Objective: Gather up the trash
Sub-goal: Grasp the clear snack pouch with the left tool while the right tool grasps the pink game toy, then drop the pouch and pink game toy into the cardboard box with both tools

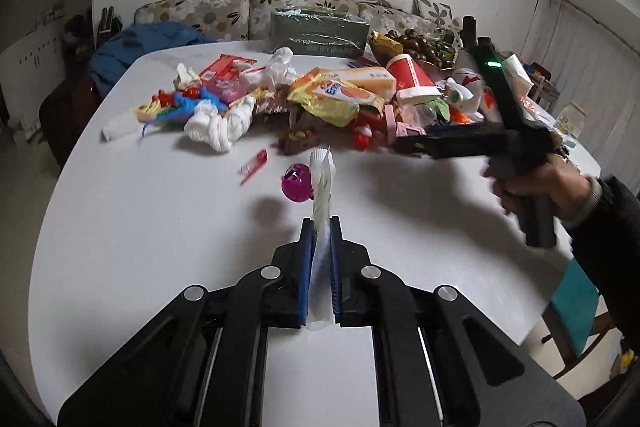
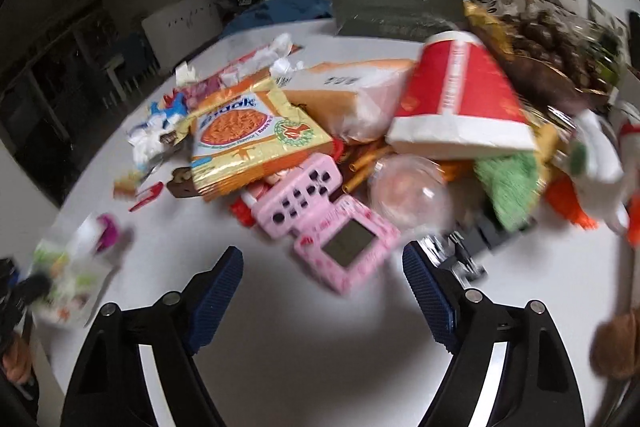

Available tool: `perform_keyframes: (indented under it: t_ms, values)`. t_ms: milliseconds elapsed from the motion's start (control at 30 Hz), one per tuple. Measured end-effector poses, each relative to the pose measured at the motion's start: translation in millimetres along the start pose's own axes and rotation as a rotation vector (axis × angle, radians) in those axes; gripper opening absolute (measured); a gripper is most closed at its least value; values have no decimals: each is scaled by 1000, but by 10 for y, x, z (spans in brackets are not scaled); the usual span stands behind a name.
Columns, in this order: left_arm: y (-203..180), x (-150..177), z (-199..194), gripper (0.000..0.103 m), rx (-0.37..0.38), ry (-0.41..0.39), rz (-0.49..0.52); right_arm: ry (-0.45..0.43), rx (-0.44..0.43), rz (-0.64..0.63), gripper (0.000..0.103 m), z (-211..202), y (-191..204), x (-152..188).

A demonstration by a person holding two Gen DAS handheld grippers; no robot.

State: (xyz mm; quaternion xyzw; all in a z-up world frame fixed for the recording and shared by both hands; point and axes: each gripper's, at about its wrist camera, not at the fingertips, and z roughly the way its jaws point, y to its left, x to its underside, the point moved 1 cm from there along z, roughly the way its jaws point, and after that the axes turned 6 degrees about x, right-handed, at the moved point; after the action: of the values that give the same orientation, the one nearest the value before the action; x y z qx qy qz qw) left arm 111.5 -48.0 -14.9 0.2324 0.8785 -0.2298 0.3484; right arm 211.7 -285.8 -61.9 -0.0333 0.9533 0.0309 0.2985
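Note:
My left gripper (image 1: 321,227) is shut on a white and green plastic wrapper (image 1: 322,187), held upright above the white table (image 1: 160,227). The same wrapper shows blurred at the left edge of the right wrist view (image 2: 68,279). My right gripper (image 2: 322,259) is open and empty, hovering just before a pink toy game console (image 2: 320,219) at the near edge of the trash pile. In the left wrist view the right gripper (image 1: 404,145) reaches toward the pile from the right. The pile holds a yellow noodle packet (image 2: 248,139), a red paper cup (image 2: 460,99) and crumpled white tissues (image 1: 216,125).
A magenta ball (image 1: 297,183) and a small red wrapper (image 1: 254,166) lie loose on the table before the pile. A dark green box (image 1: 320,31) and a dish of brown nuts (image 1: 420,45) stand at the back. A floral sofa (image 1: 224,11) is behind the table.

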Motion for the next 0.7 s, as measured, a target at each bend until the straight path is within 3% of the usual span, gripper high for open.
perform_keyframes:
  t_ms: [67,133,300,500,700]
  values:
    - [3,53,-33,7,17,0,-12,12,54,-93,81,171,79,-61]
    - [-7,100,-58,7,15,-5,-13,4,25,-101,76,185,78,-96]
    - [15,131,-104,7,21,-16,-35,18,-12,-106,75,-4,144,67]
    - [2,128,-235,7,34,-50,-58,-54,-82,-64,75,-646,184,475]
    - [-187,185,-468,7,35,-68,-30,-131,-121,-156,75,-1337,494,774]
